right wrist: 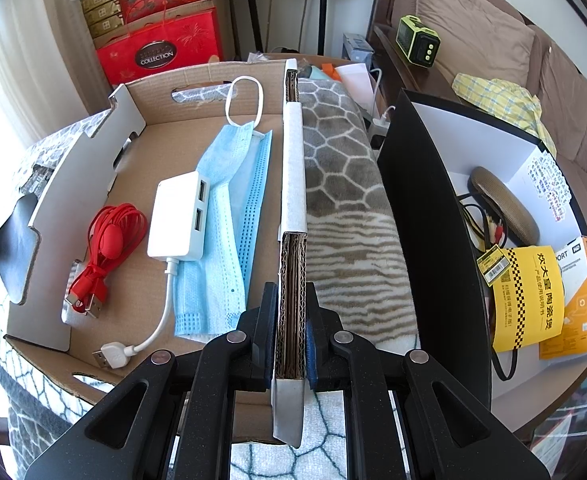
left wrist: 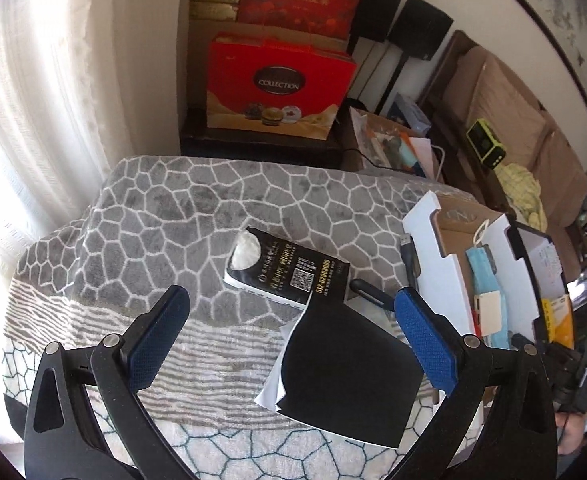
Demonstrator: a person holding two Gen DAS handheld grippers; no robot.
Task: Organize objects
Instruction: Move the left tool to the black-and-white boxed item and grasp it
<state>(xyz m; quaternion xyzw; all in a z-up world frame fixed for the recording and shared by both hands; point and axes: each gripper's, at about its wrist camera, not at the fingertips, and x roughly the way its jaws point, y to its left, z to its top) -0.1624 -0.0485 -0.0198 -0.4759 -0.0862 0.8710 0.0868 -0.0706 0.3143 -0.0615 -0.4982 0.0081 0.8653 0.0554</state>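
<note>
My left gripper point(left wrist: 292, 296) hangs open over a grey patterned blanket point(left wrist: 173, 208), its blue pads point(left wrist: 425, 340) wide apart. Between and just beyond them lie a black tissue pack point(left wrist: 289, 268) with white tissue showing and a black card point(left wrist: 349, 364). A dark slim object point(left wrist: 367, 290) lies beside the pack. My right gripper point(right wrist: 291, 292) is shut on the right wall point(right wrist: 293, 168) of an open cardboard box point(right wrist: 141, 144). In the box lie blue face masks point(right wrist: 229, 216), a white USB hub point(right wrist: 177, 216) and a red coiled cable point(right wrist: 109, 240).
A black box point(right wrist: 421, 240) with a white inside stands right of the cardboard box, holding a glasses case point(right wrist: 501, 204), a yellow leaflet point(right wrist: 529, 296) and cables. Red gift boxes point(left wrist: 281, 84) are stacked behind the blanket. A sofa point(right wrist: 493, 40) runs along the right.
</note>
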